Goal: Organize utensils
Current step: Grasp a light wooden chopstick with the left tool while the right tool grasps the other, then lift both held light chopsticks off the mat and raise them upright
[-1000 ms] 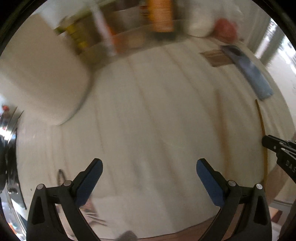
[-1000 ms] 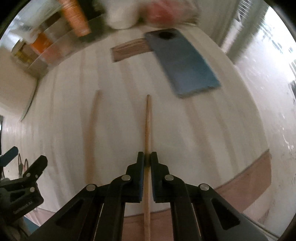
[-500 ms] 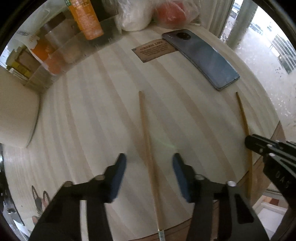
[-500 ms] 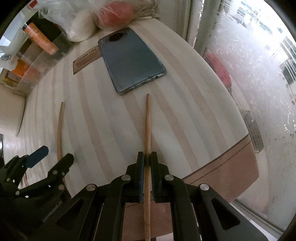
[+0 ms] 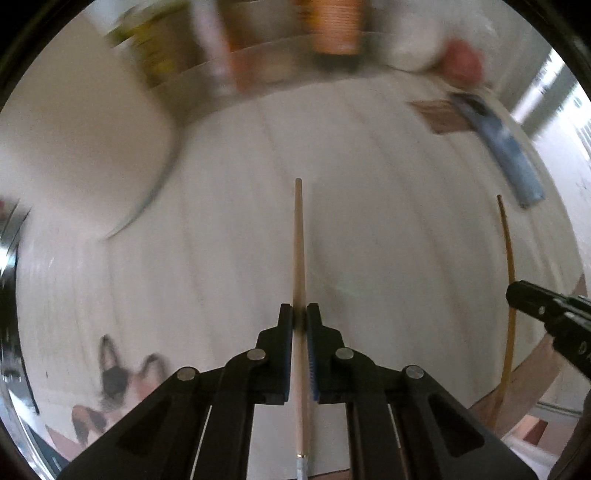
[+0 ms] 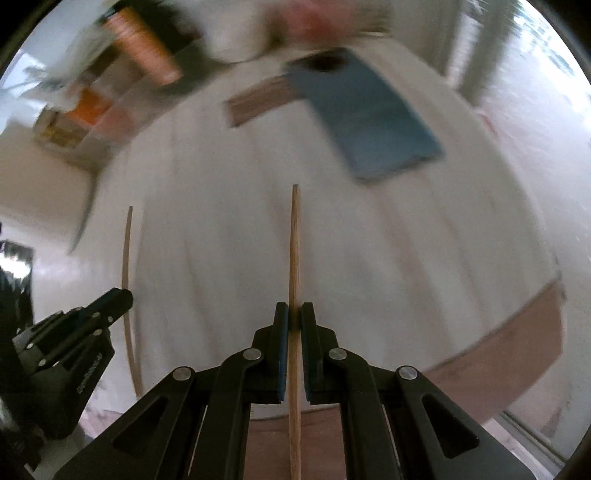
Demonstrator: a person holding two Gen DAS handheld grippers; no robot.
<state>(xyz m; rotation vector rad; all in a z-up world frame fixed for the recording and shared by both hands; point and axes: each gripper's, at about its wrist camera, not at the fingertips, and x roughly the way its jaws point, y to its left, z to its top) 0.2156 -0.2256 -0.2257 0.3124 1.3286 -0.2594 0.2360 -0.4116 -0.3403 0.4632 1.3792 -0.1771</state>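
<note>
My left gripper (image 5: 299, 317) is shut on a pale wooden chopstick (image 5: 298, 236) that points forward over the white striped table (image 5: 388, 229). My right gripper (image 6: 293, 317) is shut on a second, darker wooden chopstick (image 6: 294, 243), also pointing forward. In the left wrist view the right gripper (image 5: 517, 291) shows at the right edge with its chopstick (image 5: 509, 258). In the right wrist view the left gripper (image 6: 122, 295) shows at the lower left with its chopstick (image 6: 127, 251). Both views are motion-blurred.
A blue phone (image 6: 365, 122) and a brown card (image 6: 258, 99) lie at the far right of the table. A clear tray with an orange bottle (image 5: 332, 26) and jars stands at the back. A metal rim (image 5: 9, 254) is at the left. The table's brown front edge (image 6: 498, 362) is close.
My left gripper has closed on the pale chopstick and lifted it. Both grippers have swung, and the views have turned blurry.
</note>
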